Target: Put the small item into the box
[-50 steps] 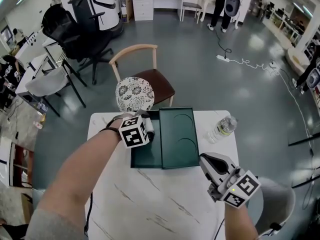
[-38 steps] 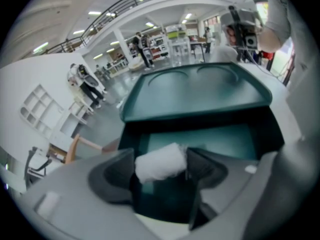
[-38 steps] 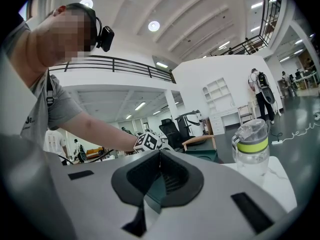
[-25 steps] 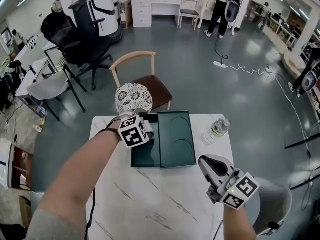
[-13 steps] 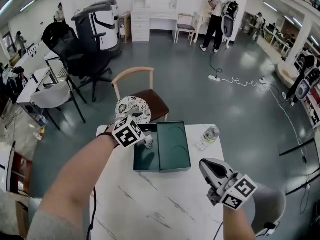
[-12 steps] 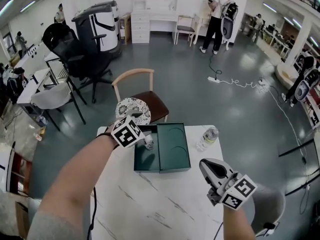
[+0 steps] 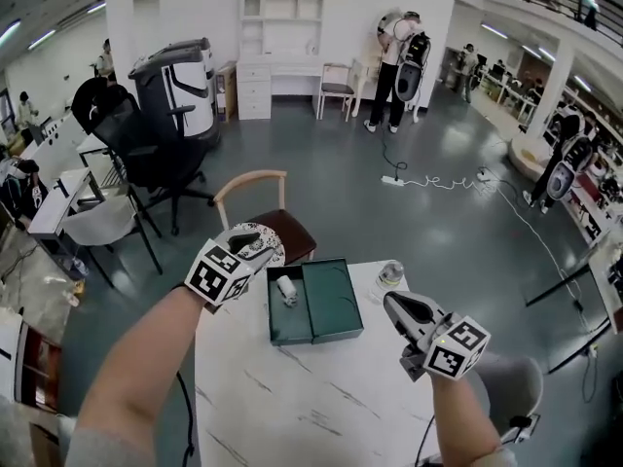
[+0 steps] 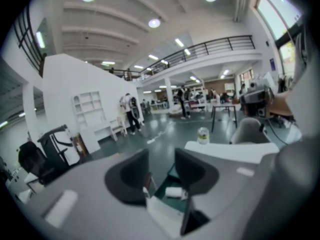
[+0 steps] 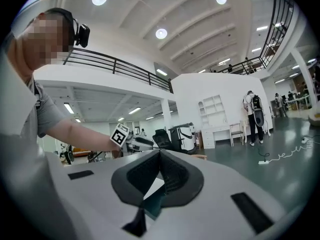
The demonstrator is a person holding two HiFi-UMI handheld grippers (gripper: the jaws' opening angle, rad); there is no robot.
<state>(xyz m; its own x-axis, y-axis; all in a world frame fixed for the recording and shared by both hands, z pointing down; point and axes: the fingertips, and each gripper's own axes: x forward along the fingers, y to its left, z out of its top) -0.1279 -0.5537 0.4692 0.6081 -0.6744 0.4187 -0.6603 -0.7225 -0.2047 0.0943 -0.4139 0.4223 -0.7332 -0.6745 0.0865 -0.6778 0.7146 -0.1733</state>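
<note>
While the small item [image 7: 287, 288] lies in the left half of the open green box [image 7: 336, 305], toward that half's far end, neither of your grippers touches it. The box sits against the far edge of the table [image 7: 292, 397], about midway along it, with its two halves side by side.

Your left gripper [image 7: 251, 243] hovers above the table's far left corner, just beside the box's left rim and clear of it. Its jaws have just been closing and stand partly apart with nothing between them. In the left gripper view the item shows beyond the gap, down in the box.

Your right gripper [image 7: 391, 302] hangs over the table's right edge, near the box's right side and pointing roughly level — its jaws meet at the tips and hold nothing.

A clear bottle [image 7: 391, 274] stands upright near the far right corner, just past that gripper's tips. Beyond the far edge stands a wooden chair [image 7: 255, 185], with a round patterned piece [image 7: 276, 243] partly hidden behind your left gripper.
</note>
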